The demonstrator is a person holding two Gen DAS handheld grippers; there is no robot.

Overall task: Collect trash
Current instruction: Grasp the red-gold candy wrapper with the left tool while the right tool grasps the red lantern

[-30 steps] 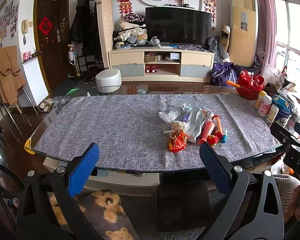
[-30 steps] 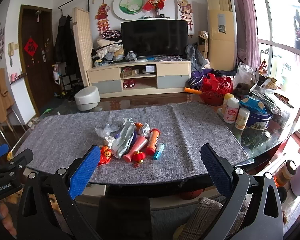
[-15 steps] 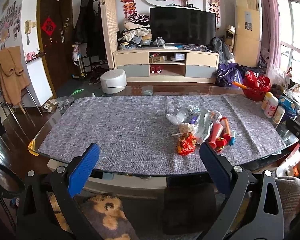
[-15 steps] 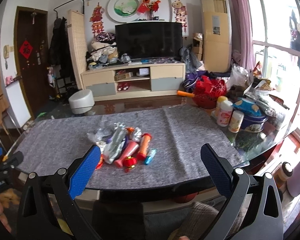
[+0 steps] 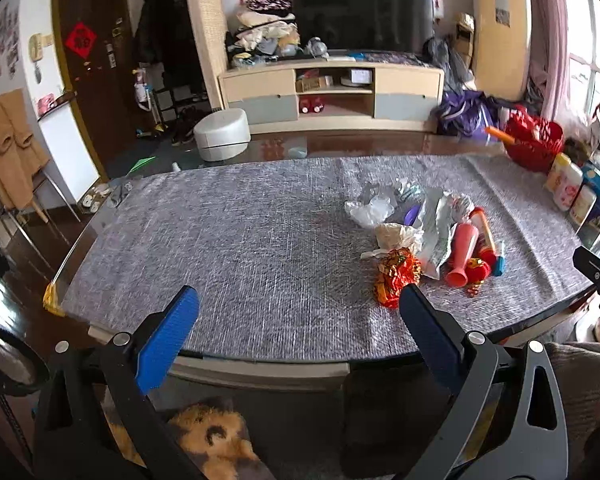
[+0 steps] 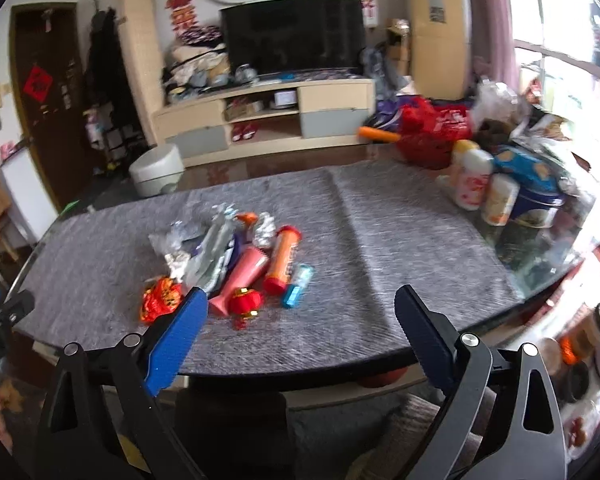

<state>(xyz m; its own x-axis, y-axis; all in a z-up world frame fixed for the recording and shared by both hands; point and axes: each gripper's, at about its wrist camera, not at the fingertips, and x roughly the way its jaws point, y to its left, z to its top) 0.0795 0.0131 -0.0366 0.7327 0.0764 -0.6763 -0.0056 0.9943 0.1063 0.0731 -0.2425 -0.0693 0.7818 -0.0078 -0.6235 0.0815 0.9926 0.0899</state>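
Observation:
A pile of trash lies on the grey table cloth (image 5: 236, 240): a red-gold crumpled wrapper (image 5: 396, 276), a silver foil bag (image 5: 434, 228), a pink cone (image 5: 462, 254), an orange tube (image 5: 484, 232), a small red lantern (image 5: 478, 270) and a white plastic scrap (image 5: 370, 210). The right wrist view shows the same wrapper (image 6: 160, 298), cone (image 6: 242, 274), tube (image 6: 284, 258) and lantern (image 6: 245, 302). My left gripper (image 5: 296, 312) is open and empty above the near table edge, left of the pile. My right gripper (image 6: 300, 314) is open and empty, just right of the pile.
Bottles (image 6: 474, 184), a blue tin (image 6: 536, 196) and a red basket (image 5: 534, 144) crowd the table's right end. A white round appliance (image 5: 222, 134) stands on the floor beyond. A TV cabinet (image 5: 332, 92) lines the back wall.
Both grippers have moved forward and tilted down toward the table. The trash pile looks larger and nearer in both views. Both stay open and nothing on the table moved.

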